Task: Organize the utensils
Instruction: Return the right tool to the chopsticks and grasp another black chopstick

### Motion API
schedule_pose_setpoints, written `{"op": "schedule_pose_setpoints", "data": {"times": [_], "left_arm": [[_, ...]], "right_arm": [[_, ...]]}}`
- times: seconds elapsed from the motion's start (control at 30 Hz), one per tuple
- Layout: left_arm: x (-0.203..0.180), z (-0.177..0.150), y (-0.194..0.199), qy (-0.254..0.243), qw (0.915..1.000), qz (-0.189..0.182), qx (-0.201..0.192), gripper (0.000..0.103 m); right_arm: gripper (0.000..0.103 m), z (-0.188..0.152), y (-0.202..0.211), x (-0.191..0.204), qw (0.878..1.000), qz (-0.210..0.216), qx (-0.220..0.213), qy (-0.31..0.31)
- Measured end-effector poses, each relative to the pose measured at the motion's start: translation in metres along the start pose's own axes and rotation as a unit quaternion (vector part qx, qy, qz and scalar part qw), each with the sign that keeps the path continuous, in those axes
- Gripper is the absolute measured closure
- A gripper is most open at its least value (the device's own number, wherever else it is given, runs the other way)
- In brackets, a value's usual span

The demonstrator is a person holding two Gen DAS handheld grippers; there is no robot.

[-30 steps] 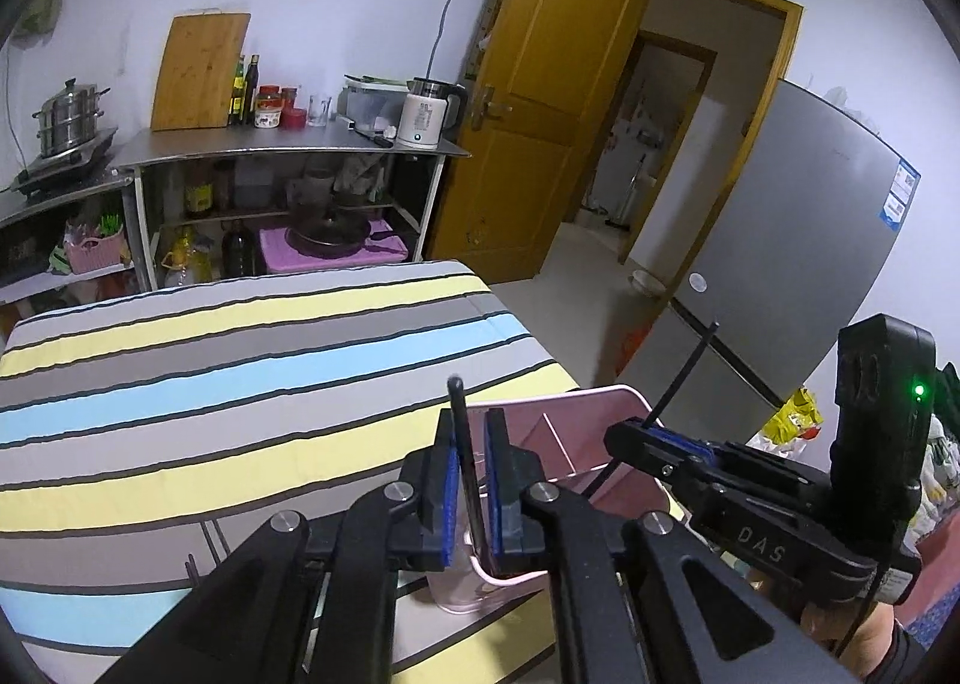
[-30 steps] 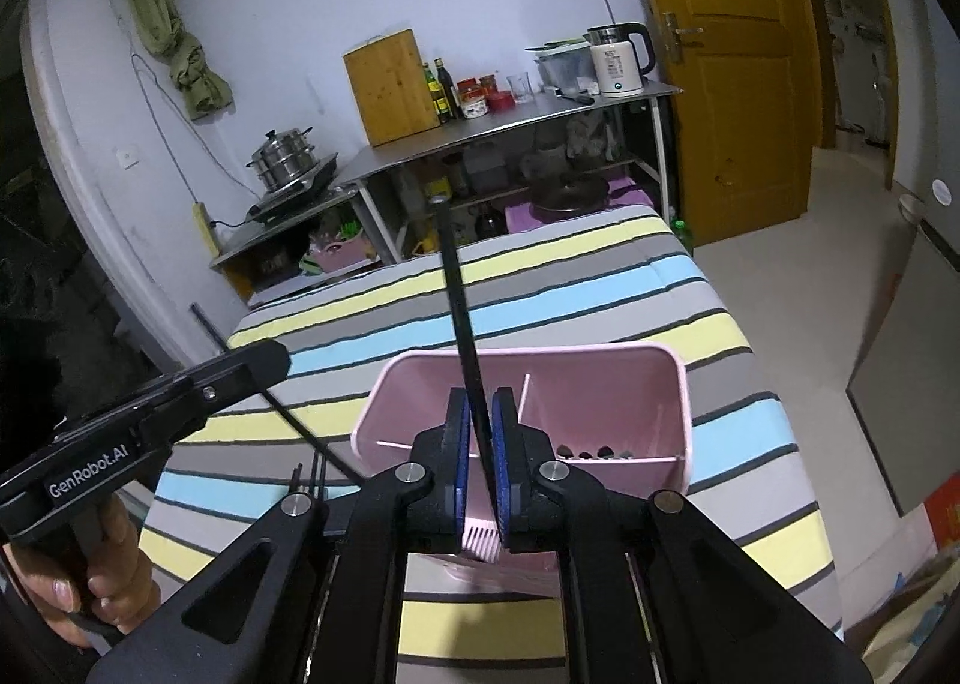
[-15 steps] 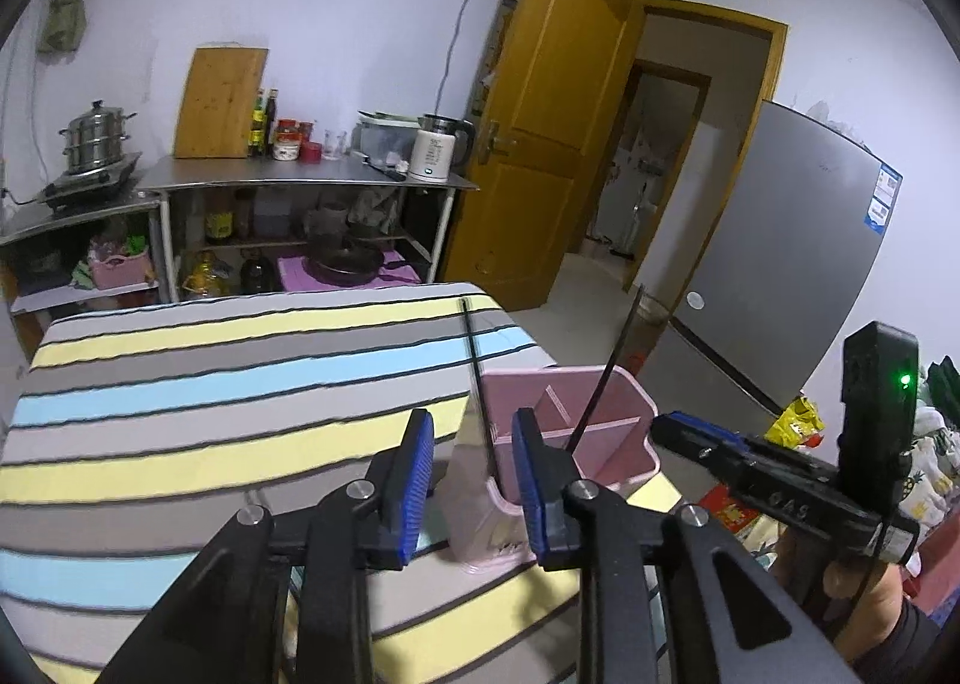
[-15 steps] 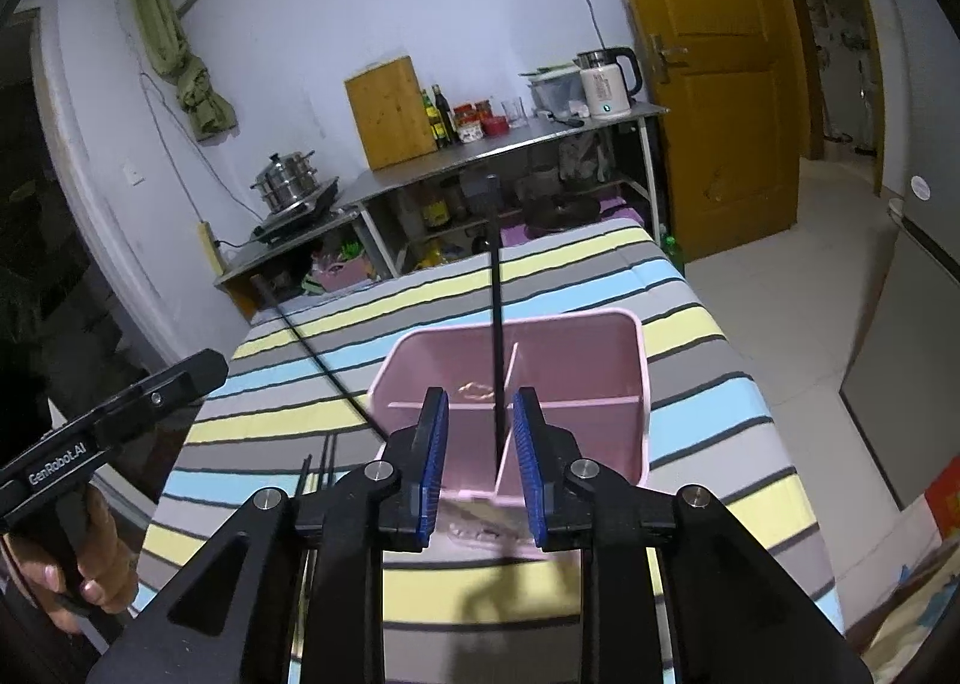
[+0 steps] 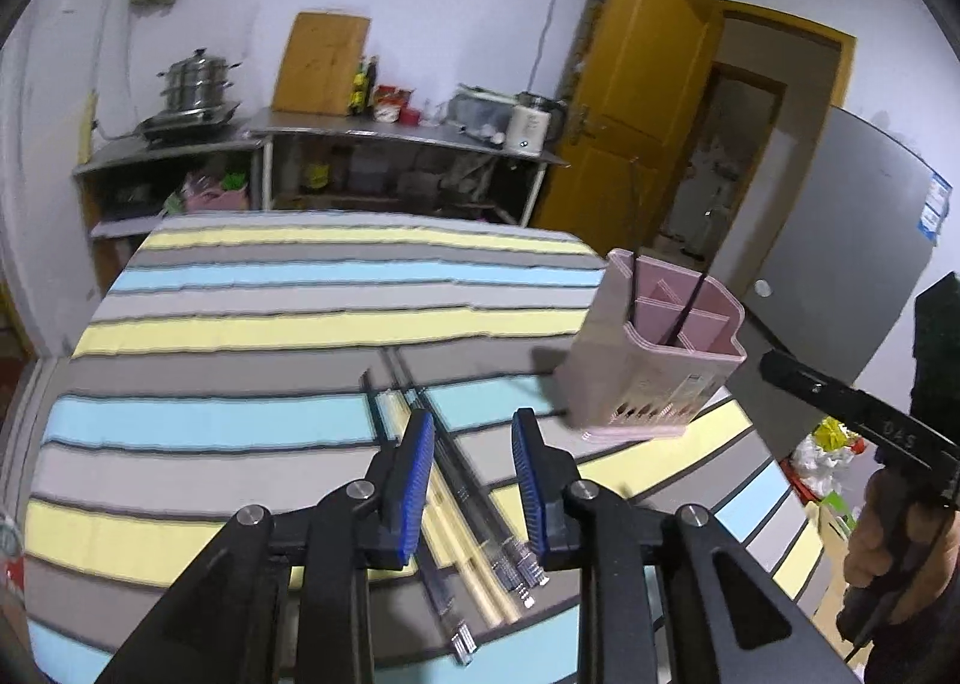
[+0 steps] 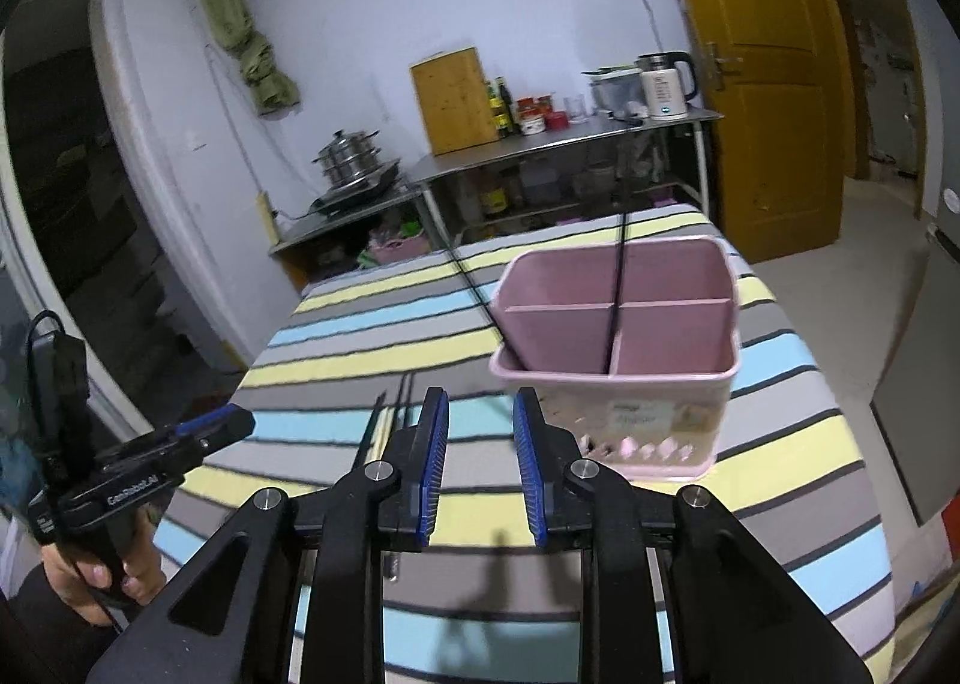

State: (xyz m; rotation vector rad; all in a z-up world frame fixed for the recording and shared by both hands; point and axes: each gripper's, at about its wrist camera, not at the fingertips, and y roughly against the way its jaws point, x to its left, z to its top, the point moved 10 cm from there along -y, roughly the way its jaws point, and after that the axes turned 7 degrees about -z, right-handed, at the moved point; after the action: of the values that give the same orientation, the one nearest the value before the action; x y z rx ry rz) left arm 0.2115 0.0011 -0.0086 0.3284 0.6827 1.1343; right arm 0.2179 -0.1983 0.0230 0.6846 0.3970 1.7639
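A pink divided utensil holder (image 5: 654, 372) stands on the striped table; it also shows in the right wrist view (image 6: 618, 360). Two black chopsticks (image 6: 618, 288) stand in it, leaning on its walls. Several chopsticks (image 5: 474, 516) lie flat on the cloth under my left gripper (image 5: 471, 480), which is open and empty above them. My right gripper (image 6: 480, 462) is open and empty, just in front and left of the holder. The loose chopsticks' tips (image 6: 393, 402) show left of my right fingers.
The striped cloth (image 5: 270, 324) covers the table. A metal shelf (image 6: 570, 132) with a kettle, cutting board, bottles and pots stands against the far wall. An open yellow door (image 5: 636, 102) and a grey fridge (image 5: 840, 240) are to the right.
Both grippers opened and let their black chopsticks go into the pink holder, then drew back. My left gripper swung left over the loose chopsticks on the cloth.
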Motion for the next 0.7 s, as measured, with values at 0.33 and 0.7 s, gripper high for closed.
{"op": "schedule_pose_setpoints", "data": {"times": [0.33, 0.7], "left_arm": [[0.032, -0.043, -0.022, 0.025, 0.9986, 0.029, 0.036, 0.076], [0.058, -0.069, -0.078, 0.041, 0.9945, 0.053, 0.08, 0.076]], "right_arm": [[0.08, -0.038, -0.023, 0.033, 0.998, 0.021, 0.043, 0.039], [0.08, -0.073, -0.061, 0.051, 0.993, 0.03, 0.095, 0.058]]}}
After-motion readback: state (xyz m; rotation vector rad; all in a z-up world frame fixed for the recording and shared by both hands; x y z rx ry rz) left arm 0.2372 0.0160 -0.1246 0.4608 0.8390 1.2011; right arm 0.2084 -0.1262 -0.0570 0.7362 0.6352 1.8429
